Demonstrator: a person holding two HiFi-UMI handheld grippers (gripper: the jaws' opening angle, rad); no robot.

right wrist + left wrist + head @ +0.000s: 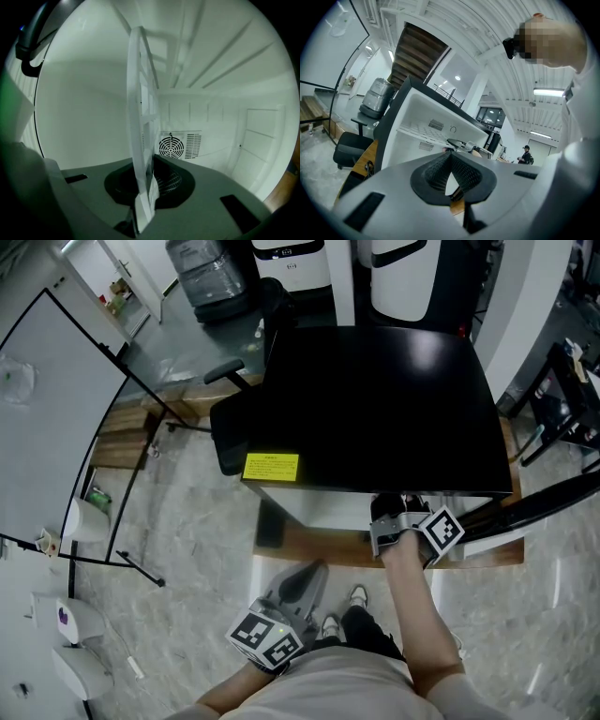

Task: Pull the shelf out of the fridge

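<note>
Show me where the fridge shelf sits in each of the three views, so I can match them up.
Head view: not in it; the black top of the fridge hides it.
Left gripper view: the shelf is the white grid across the open fridge, left of centre.
Right gripper view: edge-on at centre, rising from the tongs of the right gripper, which clamp it.
Shared landmark: the fridge, black on top, white inside.

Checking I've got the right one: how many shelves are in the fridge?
1: the shelf in the fridge, clamped edge-on in the right claw. The fridge's bottom is hidden behind the left claw, so another could sit there.
</note>
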